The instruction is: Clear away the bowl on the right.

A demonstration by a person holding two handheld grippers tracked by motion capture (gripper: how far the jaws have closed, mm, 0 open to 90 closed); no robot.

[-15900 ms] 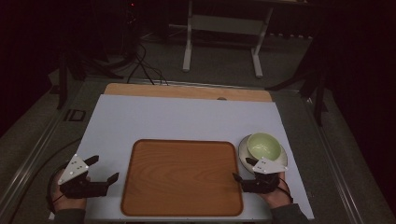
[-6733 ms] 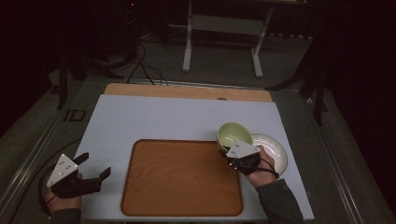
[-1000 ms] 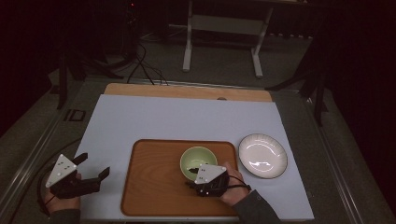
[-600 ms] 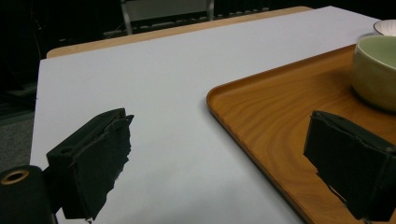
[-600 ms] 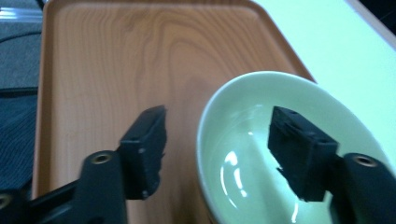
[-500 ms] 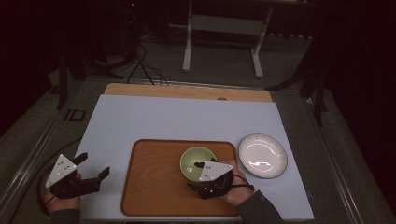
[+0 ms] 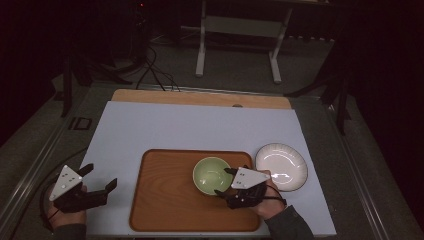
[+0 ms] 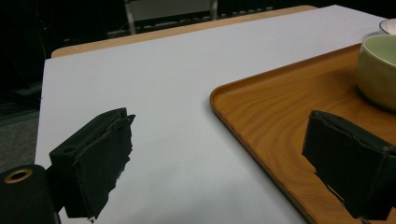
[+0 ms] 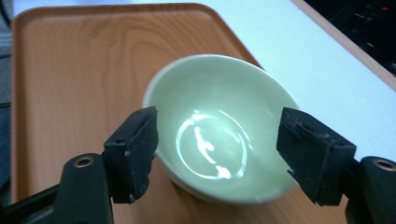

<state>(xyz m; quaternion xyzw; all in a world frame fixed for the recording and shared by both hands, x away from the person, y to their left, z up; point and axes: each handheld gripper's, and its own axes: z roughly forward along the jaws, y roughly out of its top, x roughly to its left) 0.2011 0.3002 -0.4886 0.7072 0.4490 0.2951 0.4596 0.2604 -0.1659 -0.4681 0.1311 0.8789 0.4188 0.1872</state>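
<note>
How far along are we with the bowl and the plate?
Done: the green bowl stands upright on the wooden tray. In hand: nothing; the right gripper is open with its fingers either side of the bowl's near rim, and the left gripper is open beside the tray. Probably left: the white plate, on the table right of the tray.

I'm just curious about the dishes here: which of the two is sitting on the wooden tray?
The pale green bowl, a deep dish, sits on the tray. The flat white plate lies beside the tray on the white tabletop.
</note>
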